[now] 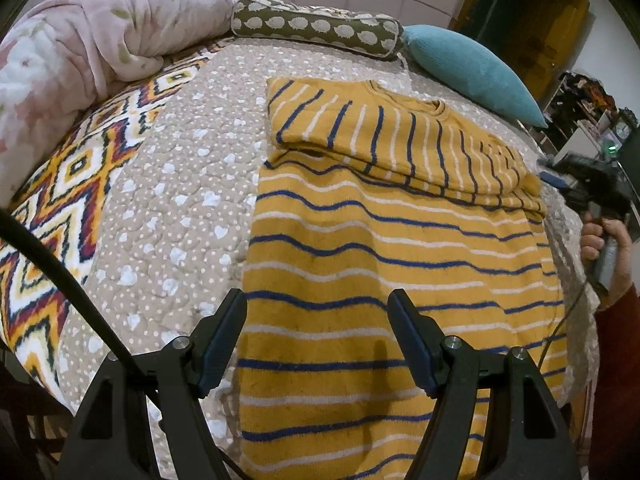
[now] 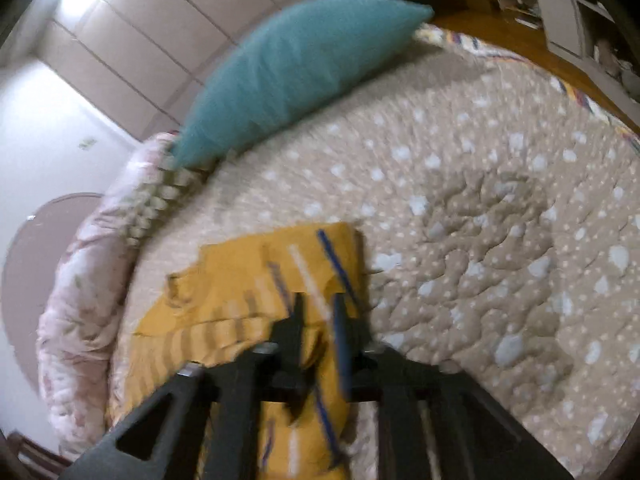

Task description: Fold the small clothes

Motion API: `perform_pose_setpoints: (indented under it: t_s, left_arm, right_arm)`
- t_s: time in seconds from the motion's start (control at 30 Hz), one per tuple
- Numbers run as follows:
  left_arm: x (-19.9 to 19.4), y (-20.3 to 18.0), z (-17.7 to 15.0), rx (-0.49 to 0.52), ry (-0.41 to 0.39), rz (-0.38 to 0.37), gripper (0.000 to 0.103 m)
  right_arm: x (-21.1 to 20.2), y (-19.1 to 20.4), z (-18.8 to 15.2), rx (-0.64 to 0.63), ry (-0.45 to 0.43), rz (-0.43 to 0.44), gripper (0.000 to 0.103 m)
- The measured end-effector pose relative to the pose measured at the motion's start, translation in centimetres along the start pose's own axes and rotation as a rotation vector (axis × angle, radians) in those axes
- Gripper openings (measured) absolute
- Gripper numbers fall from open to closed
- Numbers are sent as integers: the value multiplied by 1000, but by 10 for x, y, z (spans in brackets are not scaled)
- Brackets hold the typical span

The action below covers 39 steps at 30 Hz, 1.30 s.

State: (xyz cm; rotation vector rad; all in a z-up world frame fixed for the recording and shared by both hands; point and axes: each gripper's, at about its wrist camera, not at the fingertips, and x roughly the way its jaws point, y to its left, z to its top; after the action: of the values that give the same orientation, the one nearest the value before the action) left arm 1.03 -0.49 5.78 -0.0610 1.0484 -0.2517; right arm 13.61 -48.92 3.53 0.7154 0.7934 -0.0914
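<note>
Sweater (image 1: 400,264) flat on dotted quilt (image 1: 180,184); left gripper (image 1: 318,300) jaws spread, right gripper (image 2: 318,312) pinching sweater.

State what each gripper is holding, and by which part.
The right gripper is shut on the yellow striped sweater, pinching a folded edge of fabric; which part is too blurred to tell. The left gripper is open, holding nothing.
</note>
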Motion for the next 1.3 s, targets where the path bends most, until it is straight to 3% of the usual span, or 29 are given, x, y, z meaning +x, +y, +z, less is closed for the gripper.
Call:
perform_pose_setpoints:
  t_s: [0.07, 0.27, 0.33, 0.37, 0.53, 0.57, 0.67, 0.7, 0.8, 0.97, 1.1, 1.27, 1.3]
  left_arm:
    - [2, -2, -2, 10, 5, -5, 72]
    - [2, -8, -9, -3, 12, -27, 72]
    - [-4, -11, -11, 9, 8, -20, 72]
    - [-6, -11, -12, 14, 6, -18, 72]
    - [-22, -5, -14, 18, -29, 2, 72]
    - [-22, -4, -15, 15, -28, 5, 72]
    - [-20, 0, -18, -11, -7, 2, 72]
    - [-21, 0, -21, -15, -11, -12, 72]
    - [-20, -3, -27, 9, -13, 8, 72]
    - [-9, -6, -36, 25, -13, 48, 72]
    - [-15, -9, -47, -6, -11, 31, 72]
    - [-38, -8, -60, -56, -22, 0, 72]
    - [-41, -7, -62, -72, -19, -6, 72]
  right_arm:
    - [-14, 5, -9, -33, -13, 40, 52]
    - [-1, 26, -44, -195, 40, -9, 51]
    - [8, 35, -52, -240, 65, -7, 15]
    - [11, 38, -54, -246, 98, -12, 7]
    - [-21, 16, -37, -88, 96, 82, 5]
    - [-25, 11, -34, -83, 81, 26, 5]
    - [-23, -1, -32, -149, 91, -269, 8]
    - [-26, -7, -35, -142, 104, -285, 8]
    - [-50, -8, -47, -126, 66, -188, 8]
    - [-69, 37, -80, -259, 45, 3, 11]
    - [-34, 90, -96, -403, 88, 53, 18]
    - [26, 97, -93, -292, 144, 59, 18]
    - [38, 90, -93, -259, 162, 35, 12]
